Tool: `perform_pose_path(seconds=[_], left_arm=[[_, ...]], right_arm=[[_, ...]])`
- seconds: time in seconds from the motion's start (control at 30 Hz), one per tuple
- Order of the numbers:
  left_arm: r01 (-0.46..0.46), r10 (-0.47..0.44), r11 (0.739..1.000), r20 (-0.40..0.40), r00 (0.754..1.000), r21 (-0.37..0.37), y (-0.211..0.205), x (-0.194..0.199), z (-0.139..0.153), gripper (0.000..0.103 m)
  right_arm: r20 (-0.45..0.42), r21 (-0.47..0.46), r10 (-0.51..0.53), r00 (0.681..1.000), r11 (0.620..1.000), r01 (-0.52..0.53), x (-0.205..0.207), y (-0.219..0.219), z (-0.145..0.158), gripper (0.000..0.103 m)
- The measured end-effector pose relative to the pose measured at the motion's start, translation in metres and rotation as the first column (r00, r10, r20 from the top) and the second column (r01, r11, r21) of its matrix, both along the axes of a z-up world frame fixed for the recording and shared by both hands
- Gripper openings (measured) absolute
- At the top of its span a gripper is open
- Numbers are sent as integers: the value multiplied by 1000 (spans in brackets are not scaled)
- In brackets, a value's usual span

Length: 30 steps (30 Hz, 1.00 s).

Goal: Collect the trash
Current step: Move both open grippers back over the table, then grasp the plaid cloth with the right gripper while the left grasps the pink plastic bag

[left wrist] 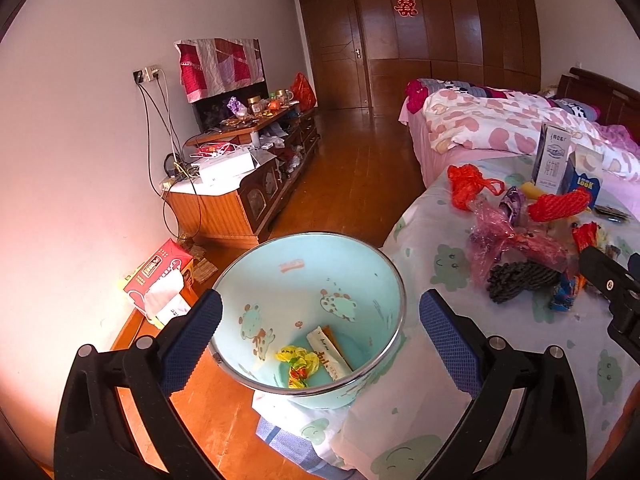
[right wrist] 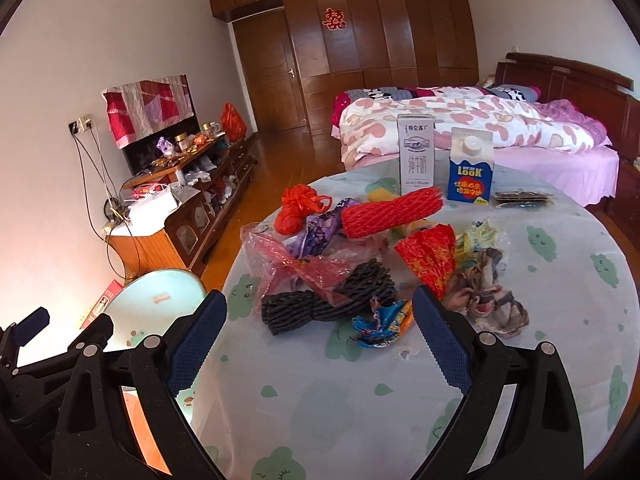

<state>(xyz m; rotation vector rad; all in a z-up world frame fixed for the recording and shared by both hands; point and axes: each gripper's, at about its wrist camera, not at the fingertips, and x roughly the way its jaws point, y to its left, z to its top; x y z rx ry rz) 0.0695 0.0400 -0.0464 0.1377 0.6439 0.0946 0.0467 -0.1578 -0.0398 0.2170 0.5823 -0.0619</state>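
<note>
A light blue trash bin (left wrist: 360, 276) stands beside the round table, with a yellow wrapper (left wrist: 298, 364) and a white packet (left wrist: 328, 354) at its bottom. My left gripper (left wrist: 320, 344) is open and empty above the bin's mouth. My right gripper (right wrist: 320, 340) is open and empty over the table (right wrist: 320, 408), just short of a blue wrapper (right wrist: 382, 322) and black foam net (right wrist: 320, 304). Behind lie pink cellophane (right wrist: 296, 268), red foam net (right wrist: 392, 210), a red bag (right wrist: 298, 208), a red-gold wrapper (right wrist: 430, 258) and crumpled grey paper (right wrist: 486, 300). The bin also shows in the right wrist view (right wrist: 160, 292).
Two cartons, a white one (right wrist: 417, 160) and a blue one (right wrist: 470, 170), stand at the table's far side beside a dark packet (right wrist: 522, 199). A tissue box (left wrist: 160, 284) lies on the floor by the wall. A cluttered TV cabinet (left wrist: 248, 184) is left, a bed (right wrist: 480, 132) behind.
</note>
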Motion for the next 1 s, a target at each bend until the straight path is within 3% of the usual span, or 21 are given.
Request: perform_pose_path(seconds=[0.37,0.77,0.9,1.0], left_arm=[[51,-51,999,2,999,-9,-25,-8,2,97],[185,-190,979,-47,981,-85,-56,-1,-30,97],[209,-215,973,-58,975,-97,-66,6,-37,97],[221,-226,969,-43,973,-106,-73,12,-36,96]], right_arm=[[-1,1,-67,998,998,67,-20,-34,-3,92],[-68,17,-229,971,973,231,-35,-113,-33,91],[-97,36,-240,966,969,244,-31,-134,-40,75],[-120,49,-242,963,967,249,-24,-144,-45,70]])
